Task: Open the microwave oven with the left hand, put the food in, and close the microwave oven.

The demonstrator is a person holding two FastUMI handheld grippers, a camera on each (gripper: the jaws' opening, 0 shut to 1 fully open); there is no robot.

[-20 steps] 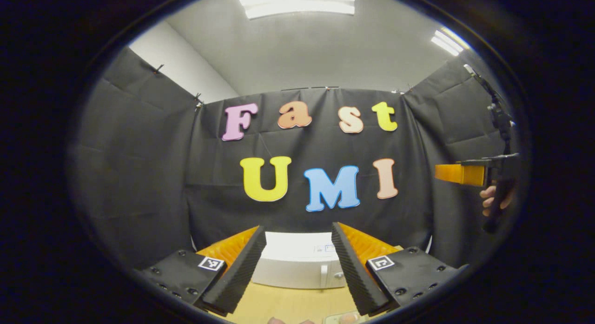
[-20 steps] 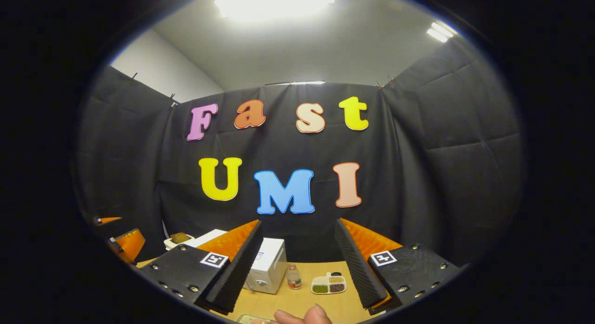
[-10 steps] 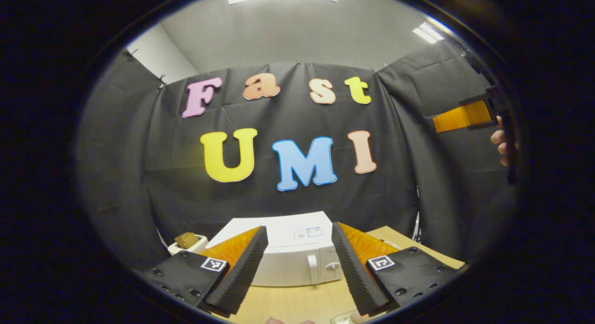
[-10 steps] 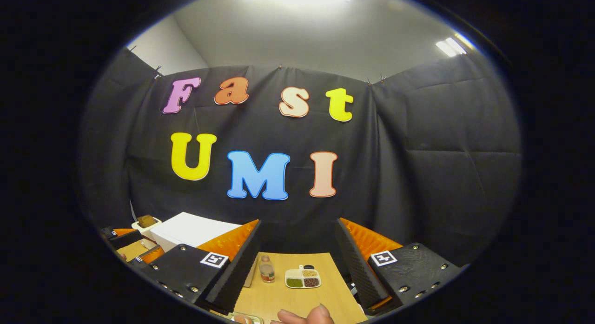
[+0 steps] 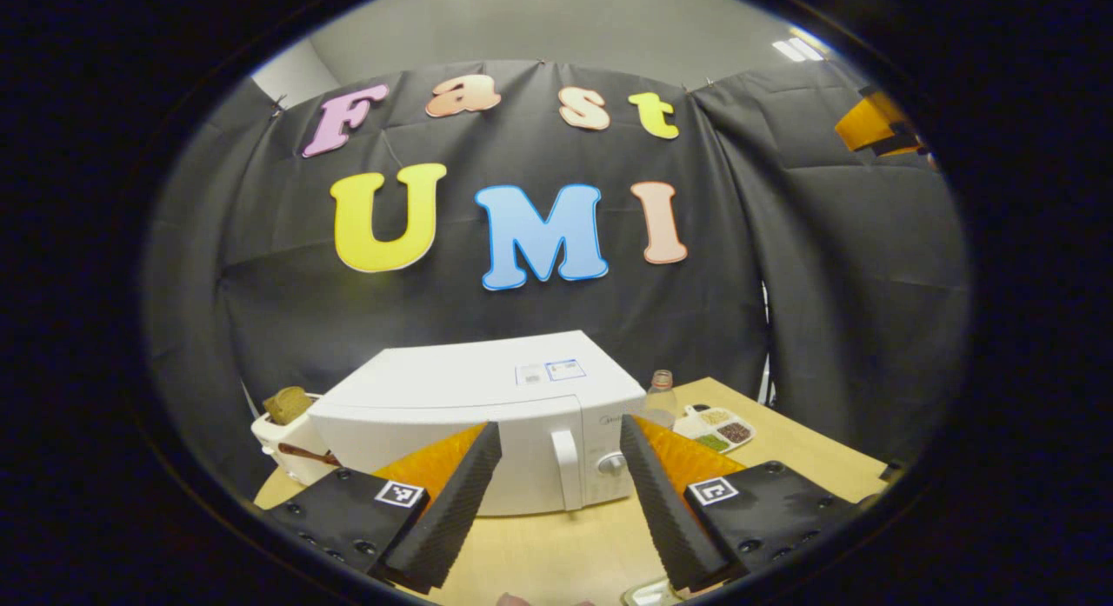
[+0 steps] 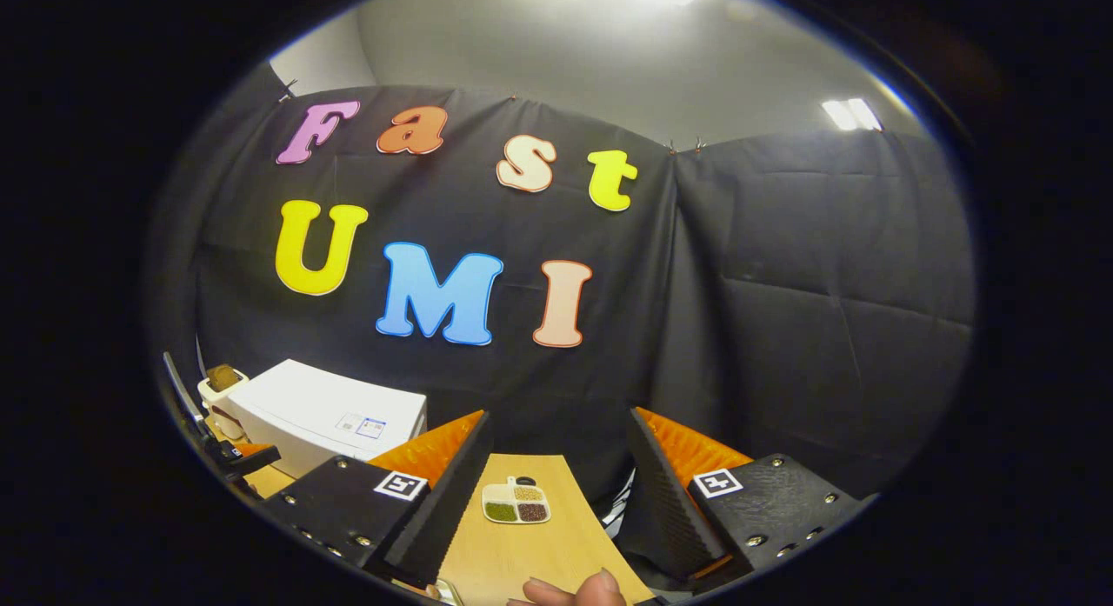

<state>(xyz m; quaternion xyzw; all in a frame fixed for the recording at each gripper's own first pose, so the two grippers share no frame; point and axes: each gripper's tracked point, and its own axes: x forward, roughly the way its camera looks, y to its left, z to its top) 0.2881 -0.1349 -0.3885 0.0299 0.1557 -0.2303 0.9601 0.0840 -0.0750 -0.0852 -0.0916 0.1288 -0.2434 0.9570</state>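
The white microwave (image 5: 469, 406) stands on the wooden table (image 5: 556, 545) with its door shut; its handle (image 5: 565, 469) and knob (image 5: 611, 463) face me. My left gripper (image 5: 556, 502) is open and empty, held apart in front of the door. My right gripper (image 6: 556, 493) is also open and empty, above the table's right part. In the right gripper view the microwave (image 6: 322, 410) sits at the left. A pale container's rim (image 5: 645, 594) pokes in at the bottom edge; its contents are hidden. The right gripper (image 5: 872, 123) shows high at the far right in the left gripper view.
A white toaster (image 5: 283, 428) with bread stands left of the microwave. A small bottle (image 5: 661, 393) and a divided dish of beans (image 5: 717, 428) sit to its right; the dish (image 6: 516, 504) lies ahead of my right gripper. A fingertip (image 6: 584, 589) shows at the bottom.
Both views have tipped downward, so the microwave and table have risen into sight. The right gripper view has also swung to the right. Both grippers have stayed open.
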